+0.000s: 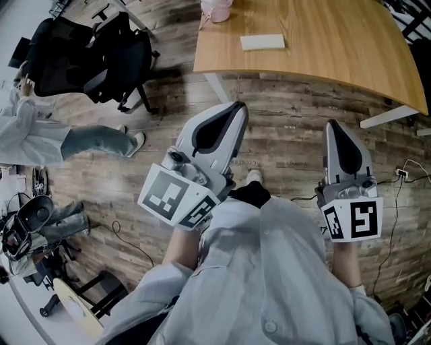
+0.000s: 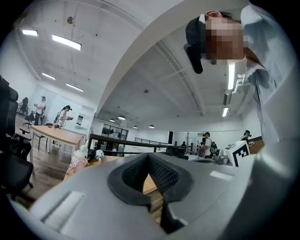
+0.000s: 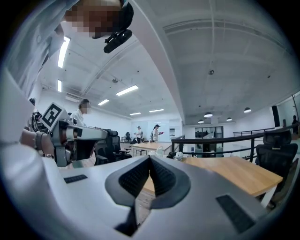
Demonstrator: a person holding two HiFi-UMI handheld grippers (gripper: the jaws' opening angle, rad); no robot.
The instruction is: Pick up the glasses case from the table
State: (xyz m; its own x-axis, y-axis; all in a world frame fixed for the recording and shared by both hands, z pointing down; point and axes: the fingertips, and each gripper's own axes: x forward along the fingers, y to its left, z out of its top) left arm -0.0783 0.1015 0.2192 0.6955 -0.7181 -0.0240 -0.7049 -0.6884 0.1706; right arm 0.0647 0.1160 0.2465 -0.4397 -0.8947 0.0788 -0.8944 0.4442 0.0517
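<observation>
A flat, pale rectangular glasses case (image 1: 262,42) lies on the wooden desk (image 1: 337,60). Left tool (image 1: 236,109) and right tool (image 1: 334,125), jaws together and empty, point toward the desk.

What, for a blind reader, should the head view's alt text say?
Seen from above, a person holds the left gripper and right gripper, both shut, over a wood floor, short of a table bearing a white case. A black chair stands at left.

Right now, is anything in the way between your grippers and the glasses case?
Nothing visible. Only wood floor lies between the left gripper, the right gripper and the table edge; the glasses case lies in the open, apart from the pink thing.
</observation>
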